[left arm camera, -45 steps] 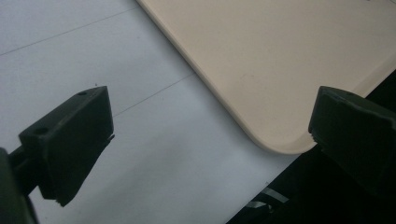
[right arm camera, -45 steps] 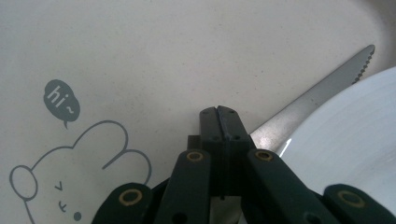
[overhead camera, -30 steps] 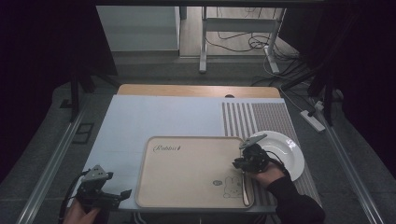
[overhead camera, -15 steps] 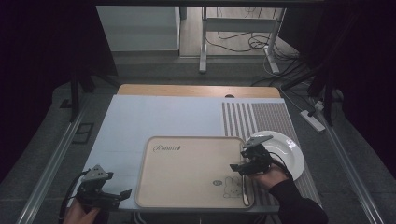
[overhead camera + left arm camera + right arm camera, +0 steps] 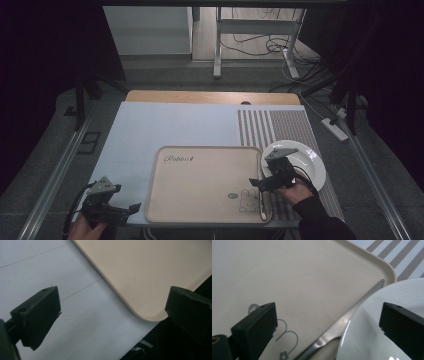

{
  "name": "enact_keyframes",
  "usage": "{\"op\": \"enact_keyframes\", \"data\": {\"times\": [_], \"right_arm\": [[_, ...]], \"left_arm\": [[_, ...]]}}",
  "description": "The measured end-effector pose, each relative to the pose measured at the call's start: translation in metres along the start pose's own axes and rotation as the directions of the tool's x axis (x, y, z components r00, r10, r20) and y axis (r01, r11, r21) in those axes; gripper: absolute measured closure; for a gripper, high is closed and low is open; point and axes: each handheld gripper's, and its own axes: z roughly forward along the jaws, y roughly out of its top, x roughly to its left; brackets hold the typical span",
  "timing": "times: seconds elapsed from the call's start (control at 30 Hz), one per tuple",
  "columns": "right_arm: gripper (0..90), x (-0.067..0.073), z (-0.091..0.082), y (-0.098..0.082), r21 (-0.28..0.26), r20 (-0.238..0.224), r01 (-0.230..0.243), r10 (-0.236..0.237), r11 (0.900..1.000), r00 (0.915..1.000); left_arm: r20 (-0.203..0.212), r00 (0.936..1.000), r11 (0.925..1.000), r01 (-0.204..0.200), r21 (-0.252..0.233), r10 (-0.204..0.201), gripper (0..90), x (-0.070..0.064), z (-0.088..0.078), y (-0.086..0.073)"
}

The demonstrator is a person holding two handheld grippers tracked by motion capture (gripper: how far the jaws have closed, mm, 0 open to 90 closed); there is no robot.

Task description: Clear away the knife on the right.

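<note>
The right hand-held gripper [image 5: 327, 327], jaws spread, hovers over a silver metal knife [image 5: 342, 325] lying lengthwise along the beige rectangular tray's [image 5: 312, 277] edge beside a round white plate [image 5: 372, 322].

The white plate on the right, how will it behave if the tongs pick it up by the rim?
The white plate looks glazed and glossy, so its rim will probably be slippery between the open right tongs. It seems rigid, likely ceramic, so fairly heavy and breakable if dropped. Being shallow and round, it may tilt when gripped at one edge.
</note>
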Motion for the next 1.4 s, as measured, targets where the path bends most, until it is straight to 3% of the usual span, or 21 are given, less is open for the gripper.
{"op": "enact_keyframes", "data": {"times": [0.63, 1.4], "right_arm": [[0.0, -0.006, -0.029, -0.028, -0.056, 0.05, -0.071, 0.073, 0.996, 0.996], [0.0, -0.012, -0.062, -0.068, -0.101, 0.159, -0.15, 0.164, 0.984, 0.9735]], "left_arm": [[-0.002, 1.0, 1.0, 0.005, -0.003, -0.005, 1.1, 0.0, 0.0, 0.0], [-0.003, 1.0, 1.0, 0.006, -0.004, -0.006, 0.9, 0.0, 0.0, 0.0]]}}
